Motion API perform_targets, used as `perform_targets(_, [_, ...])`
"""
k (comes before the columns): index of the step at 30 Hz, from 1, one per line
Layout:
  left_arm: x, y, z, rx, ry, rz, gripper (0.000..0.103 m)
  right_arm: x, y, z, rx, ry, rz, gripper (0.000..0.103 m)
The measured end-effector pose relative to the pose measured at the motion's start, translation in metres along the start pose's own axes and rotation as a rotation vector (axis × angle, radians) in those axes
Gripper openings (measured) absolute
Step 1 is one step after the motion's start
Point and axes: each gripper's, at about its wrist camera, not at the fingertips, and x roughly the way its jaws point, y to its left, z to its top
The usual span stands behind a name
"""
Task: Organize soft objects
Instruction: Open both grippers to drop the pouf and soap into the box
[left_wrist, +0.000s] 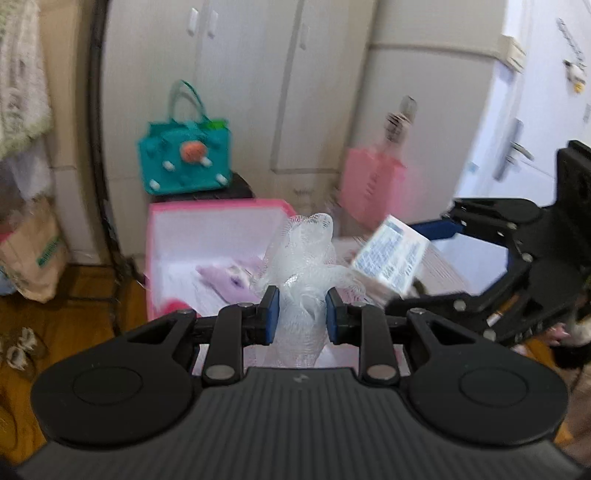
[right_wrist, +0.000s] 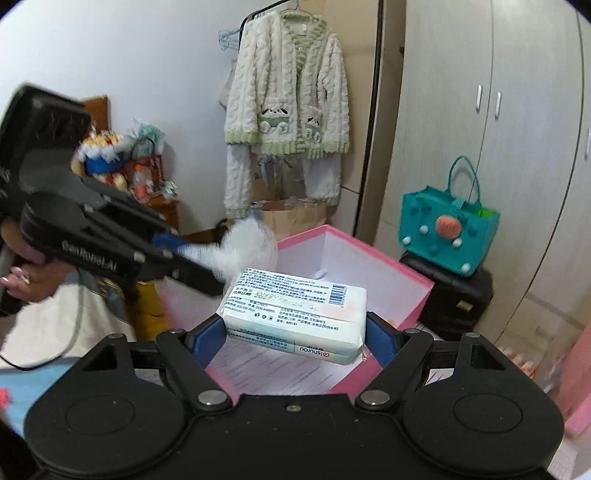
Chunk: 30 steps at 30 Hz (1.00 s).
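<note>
My left gripper (left_wrist: 302, 314) is shut on a white mesh bath sponge (left_wrist: 308, 258) and holds it above the near side of an open pink box (left_wrist: 207, 208). My right gripper (right_wrist: 295, 332) is shut on a white tissue pack (right_wrist: 295, 314) with printed text, held over the same pink box (right_wrist: 406, 273). The tissue pack (left_wrist: 391, 258) and right gripper (left_wrist: 417, 266) show at the right of the left wrist view. The left gripper (right_wrist: 207, 258) with the sponge (right_wrist: 247, 247) shows at the left of the right wrist view. A purple soft item (left_wrist: 236, 278) lies inside the box.
A teal tote bag (left_wrist: 186, 158) sits on a black case (right_wrist: 454, 295) behind the box. A pink basket (left_wrist: 369, 186) stands to the right, white wardrobes (left_wrist: 258, 74) behind. A knitted cardigan (right_wrist: 288, 96) hangs on a rack. Paper bag (left_wrist: 33, 251) on the wooden floor at left.
</note>
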Motion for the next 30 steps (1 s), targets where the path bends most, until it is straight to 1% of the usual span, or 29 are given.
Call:
perform_targets(4, [0.024,0.025,0.007,-0.05,-0.012,0.025,0.024,0.029,-0.016,0.014,0.002,0.033,-0.005,0.083])
perform_targets(6, [0.037,0.034,0.009,-0.061,-0.008,0.052,0.024,0.044,-0.022,0.018,0.003,0.047,-0.004,0.083])
perform_targets(8, [0.05,0.041,0.013,-0.062,0.004,0.083,0.024,0.059,-0.021,0.019,-0.025,0.063,-0.004,0.083])
perform_targets(12, [0.078,0.052,0.024,-0.055,0.04,0.144,0.024,0.098,-0.019,0.022,-0.085,0.154,0.032,0.083])
perform_targets(13, [0.084,0.053,0.027,-0.042,0.054,0.151,0.025,0.107,-0.019,0.023,-0.1,0.18,0.038,0.083])
perform_targets(15, [0.098,0.059,0.031,-0.055,0.089,0.158,0.025,0.125,-0.016,0.023,-0.137,0.229,0.049,0.083])
perform_targets(18, [0.115,0.064,0.031,-0.058,0.134,0.176,0.025,0.147,-0.016,0.024,-0.149,0.29,0.06,0.083])
perform_targets(20, [0.122,0.064,0.03,-0.039,0.143,0.198,0.026,0.156,-0.017,0.024,-0.158,0.313,0.074,0.083])
perform_targets(22, [0.126,0.067,0.029,-0.052,0.143,0.209,0.027,0.164,-0.018,0.024,-0.168,0.332,0.084,0.084])
perform_targets(24, [0.126,0.069,0.028,-0.072,0.134,0.212,0.031,0.17,-0.019,0.026,-0.182,0.336,0.089,0.085])
perform_targets(25, [0.127,0.07,0.028,-0.077,0.129,0.216,0.035,0.171,-0.017,0.025,-0.194,0.344,0.098,0.085])
perform_targets(26, [0.126,0.069,0.028,-0.073,0.122,0.221,0.035,0.173,-0.016,0.026,-0.202,0.35,0.107,0.085])
perform_targets(27, [0.124,0.067,0.028,-0.061,0.115,0.221,0.035,0.174,-0.015,0.027,-0.206,0.351,0.113,0.085])
perform_targets(29, [0.118,0.064,0.028,-0.06,0.11,0.211,0.043,0.173,-0.015,0.027,-0.201,0.337,0.116,0.086])
perform_targets(30, [0.115,0.064,0.027,-0.064,0.105,0.205,0.043,0.169,-0.015,0.027,-0.195,0.326,0.116,0.086])
